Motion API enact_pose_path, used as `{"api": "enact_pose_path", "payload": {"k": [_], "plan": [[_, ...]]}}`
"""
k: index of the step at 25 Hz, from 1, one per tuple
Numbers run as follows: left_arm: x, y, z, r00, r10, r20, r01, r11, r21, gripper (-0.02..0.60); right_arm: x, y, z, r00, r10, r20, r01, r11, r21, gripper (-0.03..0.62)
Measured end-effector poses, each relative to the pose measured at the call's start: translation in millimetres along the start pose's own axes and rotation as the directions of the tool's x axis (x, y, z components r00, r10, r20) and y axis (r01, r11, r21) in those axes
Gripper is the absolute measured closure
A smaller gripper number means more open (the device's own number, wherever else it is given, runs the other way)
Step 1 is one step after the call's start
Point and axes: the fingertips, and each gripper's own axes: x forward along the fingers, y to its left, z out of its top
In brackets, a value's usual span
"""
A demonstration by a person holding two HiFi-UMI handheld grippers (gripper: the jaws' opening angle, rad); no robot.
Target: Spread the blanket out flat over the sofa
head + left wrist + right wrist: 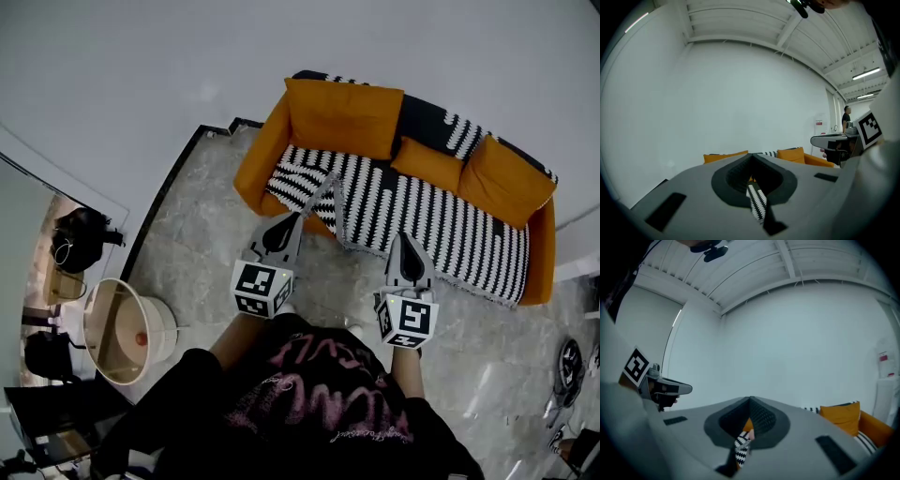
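Mostly the blanket (441, 225) lies on the seat of the sofa (258, 159). Its black-and-white stripes run from the left arm to the right and hang a little over the front edge, and a further part is draped over the backrest. One corner near the left end stands up off the seat in a peak, because the left gripper (292, 218) has it pinched. In the left gripper view the jaws are closed on a narrow fold of the blanket (757, 202).

The right gripper (405, 240) is clamped on the front edge further along (its own view shows a small tuft of the blanket (739, 446) caught between the jaws). Gripping the edge at two places well apart lets the person keep the cloth taut between them and draw it evenly, which I judge is the reason for this hold. The raised fold by the left end looks like the part not yet flat.

Three orange cushions (345, 114) rest against the back, on the blanket as far as I can tell. If so, the cloth there is pinned and only the front can be pulled. The person stands on the marble floor (202, 234) just in front of the sofa, with both grippers held out towards its front edge.
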Motion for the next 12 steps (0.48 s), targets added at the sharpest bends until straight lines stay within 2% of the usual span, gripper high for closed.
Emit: {"api": "enact_pose_path", "payload": {"k": [7, 12], "plan": [[3.8, -18.0, 2.0, 1.000, 0.021, -0.012, -0.020, 1.000, 0.017, 0.572, -12.6, -24.0, -0.8, 1.000, -0.011, 0.010, 0.011, 1.000, -0.007, 0.574], [4.6, -40.1, -1.2, 0.998, 0.050, -0.024, -0.050, 0.998, 0.034, 0.571, -30.0, -43.9, -9.7, 1.000, 0.017, 0.008, -0.017, 1.000, -0.003, 0.574]]}}
